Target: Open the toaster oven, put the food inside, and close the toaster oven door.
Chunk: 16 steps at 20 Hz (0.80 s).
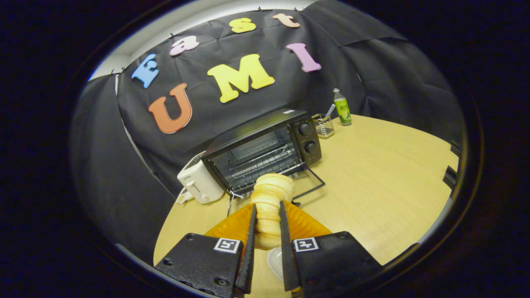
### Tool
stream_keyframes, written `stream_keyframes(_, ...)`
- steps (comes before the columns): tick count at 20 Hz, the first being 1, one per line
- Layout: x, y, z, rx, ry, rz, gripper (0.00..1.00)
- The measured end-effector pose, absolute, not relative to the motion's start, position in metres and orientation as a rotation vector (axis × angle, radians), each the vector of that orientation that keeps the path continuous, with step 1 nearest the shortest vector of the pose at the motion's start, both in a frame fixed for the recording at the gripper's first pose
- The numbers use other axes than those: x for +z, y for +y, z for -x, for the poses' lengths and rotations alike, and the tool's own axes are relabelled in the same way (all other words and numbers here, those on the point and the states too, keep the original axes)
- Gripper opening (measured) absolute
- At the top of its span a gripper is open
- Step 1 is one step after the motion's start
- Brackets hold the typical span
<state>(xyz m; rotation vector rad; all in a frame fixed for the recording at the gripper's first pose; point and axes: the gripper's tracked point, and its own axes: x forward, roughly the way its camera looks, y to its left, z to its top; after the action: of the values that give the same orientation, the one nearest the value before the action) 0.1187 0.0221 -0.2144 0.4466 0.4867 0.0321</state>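
Gripper [267, 225] fingers pinch the ridged pastry [271, 198] from both sides, held above the table [372, 178] just before the oven [265, 153], whose door [306, 184] lies open, toaster [198, 182] beside it.

Booth interior. Black creased cloth wall [248, 103] from nine to two o'clock; pale wall strip [165, 29] above at eleven, possibly painted. Light wood-grain table [385, 174] at four o'clock, evenly lit.
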Motion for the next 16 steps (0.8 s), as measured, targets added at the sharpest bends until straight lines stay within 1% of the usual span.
stream_keyframes(2, -0.206, 0.027, -0.153, 0.023, 0.462, -0.465, 0.34)
stream_keyframes(4, -0.204, 0.041, -0.188, 0.047, 0.446, -0.504, 0.34)
stream_keyframes(7, -0.229, 0.053, -0.241, 0.03, 0.49, -0.546, 0.34)
stream_keyframes(11, -0.272, 0.056, -0.305, -0.022, 0.493, -0.533, 0.34)
stream_keyframes(16, -0.297, 0.061, -0.352, -0.055, 0.481, -0.534, 0.34)
